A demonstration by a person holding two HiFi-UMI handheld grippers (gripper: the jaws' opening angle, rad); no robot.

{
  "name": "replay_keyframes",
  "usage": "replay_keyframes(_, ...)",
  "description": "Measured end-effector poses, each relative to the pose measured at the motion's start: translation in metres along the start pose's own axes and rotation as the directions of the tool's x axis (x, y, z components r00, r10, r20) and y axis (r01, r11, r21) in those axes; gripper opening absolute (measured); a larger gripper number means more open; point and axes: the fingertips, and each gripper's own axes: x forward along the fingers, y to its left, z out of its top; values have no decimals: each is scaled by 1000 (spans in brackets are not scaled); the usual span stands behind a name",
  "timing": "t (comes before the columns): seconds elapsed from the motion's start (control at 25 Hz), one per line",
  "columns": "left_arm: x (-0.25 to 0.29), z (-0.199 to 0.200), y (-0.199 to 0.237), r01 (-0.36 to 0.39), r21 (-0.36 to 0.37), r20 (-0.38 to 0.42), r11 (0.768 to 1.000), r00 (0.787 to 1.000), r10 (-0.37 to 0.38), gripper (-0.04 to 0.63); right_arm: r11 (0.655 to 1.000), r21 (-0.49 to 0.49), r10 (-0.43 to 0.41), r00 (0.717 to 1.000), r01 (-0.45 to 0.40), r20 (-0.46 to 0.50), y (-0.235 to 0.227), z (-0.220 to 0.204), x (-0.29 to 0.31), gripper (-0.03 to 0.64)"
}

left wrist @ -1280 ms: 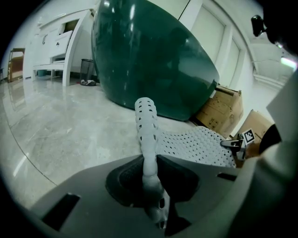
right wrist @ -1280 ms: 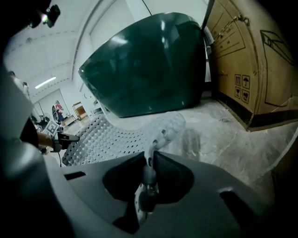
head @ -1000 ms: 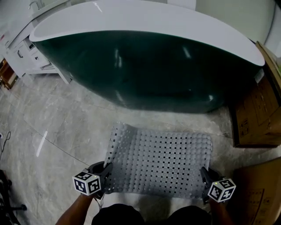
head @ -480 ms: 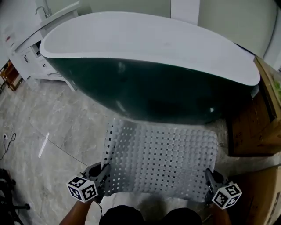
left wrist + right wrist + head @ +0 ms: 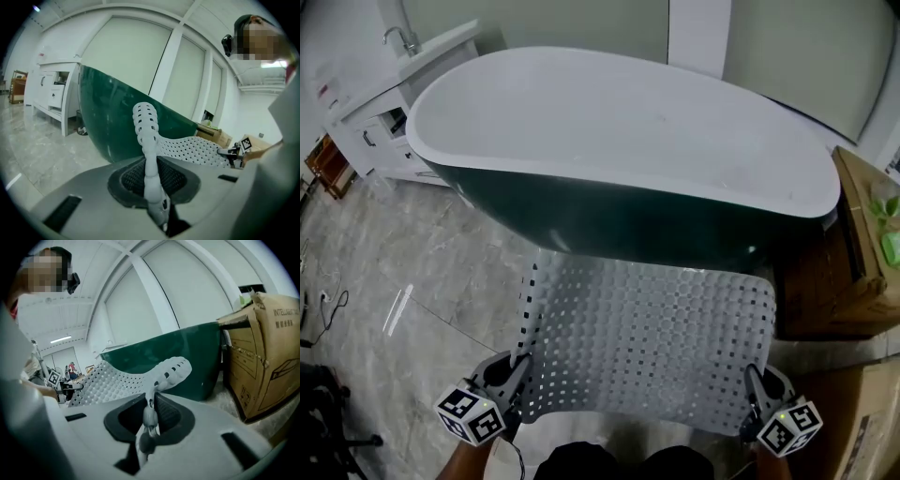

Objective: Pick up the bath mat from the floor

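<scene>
A grey perforated bath mat (image 5: pixel 652 342) hangs stretched between my two grippers, lifted off the marble floor in front of the bathtub. My left gripper (image 5: pixel 517 375) is shut on the mat's near left corner; in the left gripper view the mat's edge (image 5: pixel 149 154) runs up between the jaws. My right gripper (image 5: pixel 752 386) is shut on the near right corner, and the right gripper view shows the mat's edge (image 5: pixel 164 376) pinched between its jaws. The mat's far edge curls upward on both sides.
A dark green bathtub (image 5: pixel 609 178) with a white rim stands just beyond the mat. Cardboard boxes (image 5: pixel 853 272) stand at the right. A white cabinet (image 5: pixel 366 131) with a sink is at the far left. Grey marble floor (image 5: pixel 403 281) lies to the left.
Both grippers have raised the mat, so it hangs higher and closer to the tub. The view has tilted up, showing more of the tub's rim.
</scene>
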Motion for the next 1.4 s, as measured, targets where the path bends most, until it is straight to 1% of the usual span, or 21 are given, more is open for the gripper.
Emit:
replay_keyframes(0.28, -55, 76, -25, -29, -23, 9, 999, 1000, 29, 57, 1000, -8, 5, 1000, -5, -3, 40, 75, -41, 44)
replay_keyframes(0.48, -95, 133, -49, -40, -31, 23, 999, 999, 40, 57, 1000, -15, 22, 1000, -22, 8, 67, 136, -76, 44)
replay_keyframes(0.8, -151, 231, -93, -24, -13, 65, 1000, 998, 25, 57, 999, -21, 35, 998, -34, 52, 103, 233, -130, 43)
replay_keyframes(0.96, -181, 277, -107, -20, -19, 86, 1000, 996, 22, 56, 999, -21, 38, 995, -37, 88, 125, 281, -156, 44)
replay_keyframes(1.16, -215, 325, -127, -22, -38, 97, 999, 995, 25, 56, 999, -15, 49, 993, -48, 104, 149, 330, -188, 43)
replay_keyframes(1.4, -250, 372, -146, -6, -31, 119, 1000, 993, 10, 56, 998, -9, 63, 989, -63, 131, 176, 377, -227, 43)
